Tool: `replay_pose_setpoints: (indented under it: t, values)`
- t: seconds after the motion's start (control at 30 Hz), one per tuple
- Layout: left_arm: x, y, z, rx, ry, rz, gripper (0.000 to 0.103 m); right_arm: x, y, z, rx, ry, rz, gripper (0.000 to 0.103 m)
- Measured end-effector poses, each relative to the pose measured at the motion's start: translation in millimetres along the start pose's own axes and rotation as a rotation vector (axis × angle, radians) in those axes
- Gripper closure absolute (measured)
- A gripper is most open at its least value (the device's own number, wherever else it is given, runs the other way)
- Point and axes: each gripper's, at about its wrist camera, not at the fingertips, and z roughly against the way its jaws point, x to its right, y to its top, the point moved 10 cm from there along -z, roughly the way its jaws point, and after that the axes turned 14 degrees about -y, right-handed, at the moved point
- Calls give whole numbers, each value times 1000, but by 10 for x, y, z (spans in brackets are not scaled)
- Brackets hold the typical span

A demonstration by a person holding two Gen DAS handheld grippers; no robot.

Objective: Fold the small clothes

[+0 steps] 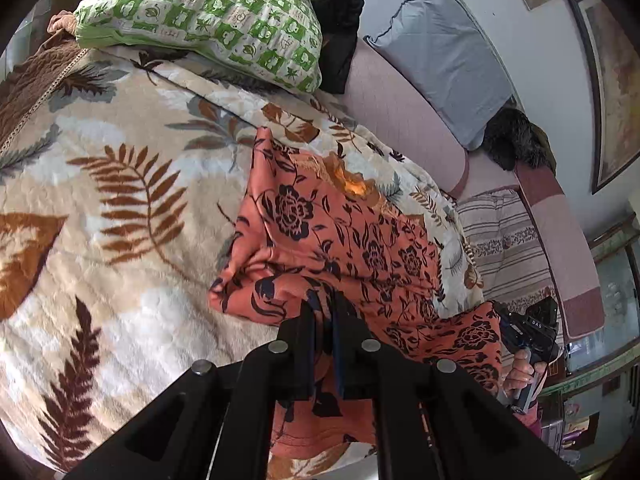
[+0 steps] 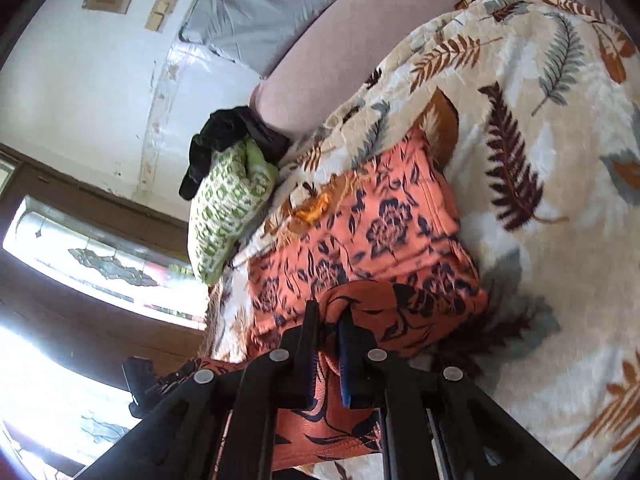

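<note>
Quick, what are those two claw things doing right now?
Left gripper: shut on the orange floral garment.
Right gripper: shut on the same garment.

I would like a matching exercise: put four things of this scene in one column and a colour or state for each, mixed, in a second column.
Things:
1. floral garment
2. pillow
3. blanket
4. left tool

Descriptions:
A. green and white squares
B. shut on cloth
C. orange with dark flowers
D. cream with brown fern leaves

Pairs: 1-C, 2-A, 3-D, 4-B

A home bedroom: blanket-covered bed (image 1: 120,200), pillow (image 1: 208,20), framed picture (image 1: 612,80).
</note>
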Motion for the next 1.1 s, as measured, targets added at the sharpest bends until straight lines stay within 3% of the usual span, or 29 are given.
replay_pose_setpoints:
  t: [0.2, 0.27, 0.33, 0.4, 0.43, 0.5, 0.53, 0.63, 0.7, 0.73, 0.8, 0.9, 1.0, 1.1]
  values:
    - [-473, 1037, -711, 74, 39, 121, 95, 179, 1200, -689, 107, -5, -196, 94]
    - [-725, 1228, -1023, 88, 52, 162, 93, 365, 1480, -1028, 118, -15, -271, 90]
    - [-1039, 1296, -1248, 98, 118, 220, 92, 663, 1627, -1328, 130, -73, -360, 86]
    - [-1262, 1284, -1345, 134, 119, 259, 90, 985, 1699, -1479, 134, -68, -473, 54]
    - [-1343, 1271, -1343, 158, 104, 286, 90, 1128, 1701, -1488, 143, -32, -537, 26]
    - [-1381, 1228, -1249, 222, 39, 330, 90, 1351, 1750, -1359, 204, 58, -646, 23]
    - [-1365, 1222, -1130, 272, 43, 328, 88, 1406, 1757, -1258, 227, 71, -654, 23]
    - [-1201, 1259, -556, 473, 145, 225, 72, 1146, 1722, -938, 248, 48, -453, 25]
    - [-1013, 1187, -155, 610, 197, 176, 53, 780, 1527, -839, 218, -22, -267, 26]
    - [-907, 1107, -55, 626, 220, 147, 42, 557, 1381, -847, 187, -47, -170, 27]
    - [-723, 879, -92, 577, 290, 100, 41, 103, 1037, -971, 113, -101, 18, 29]
    - [-500, 546, -402, 511, 295, 39, 41, -504, 462, -1355, 17, -179, 259, 33]
    - [-447, 334, -840, 385, 269, -24, 41, -897, -121, -1825, -80, -219, 412, 36]
    - [-595, 231, -1077, 317, 308, -50, 41, -1103, -366, -2306, -115, -289, 525, 43]
